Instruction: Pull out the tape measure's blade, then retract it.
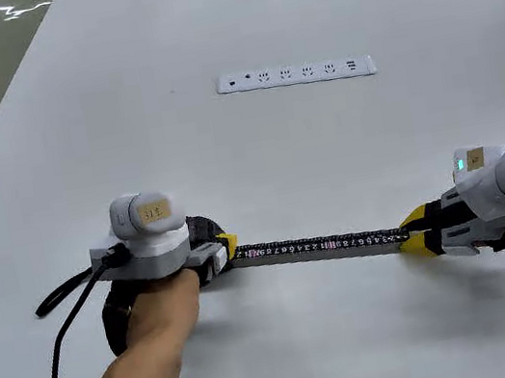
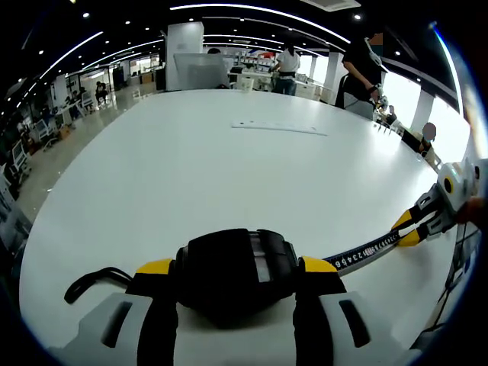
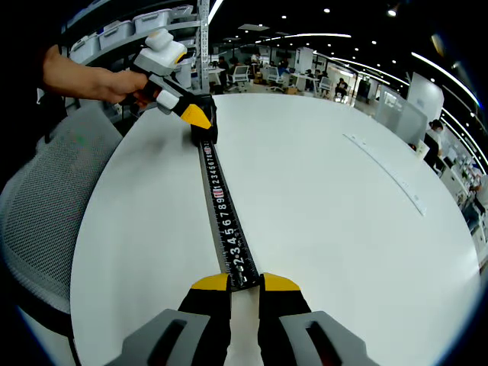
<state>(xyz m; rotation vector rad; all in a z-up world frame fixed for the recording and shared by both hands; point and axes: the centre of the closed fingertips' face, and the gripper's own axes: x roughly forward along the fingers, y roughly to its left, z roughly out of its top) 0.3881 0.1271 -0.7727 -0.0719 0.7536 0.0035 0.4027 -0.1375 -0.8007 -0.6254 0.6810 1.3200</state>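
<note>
We hold the tape measure case (image 2: 236, 271) in the left gripper (image 1: 220, 253), whose jaws are clamped against the case's two sides. In the left gripper view the black body sits squarely between the yellow fingertips (image 2: 155, 267) and presses against both. The case rests low on the white table (image 1: 227, 154), at the near left of the head view. A dark wrist strap (image 1: 61, 293) loops out behind it, and a black cable (image 1: 61, 350) trails from the gripper toward us.

From the case's mouth the blade (image 1: 321, 245) runs out flat along the tabletop, straight across to the right gripper (image 3: 244, 282). That gripper's jaws are closed on the blade's free end. In the right gripper view the numbered strip comes in between the two yellow tips and ends there, with its low numbers nearest the tips. The blade lies face up, its markings readable, and it spans the whole gap between the two grippers. The case is at one end and the pinched tip at the other. The two grippers are well apart and roughly level with each other near the table's front edge.

Farther back on the table, well clear of the blade, lies a white power strip (image 1: 296, 74), roughly parallel to it.
</note>
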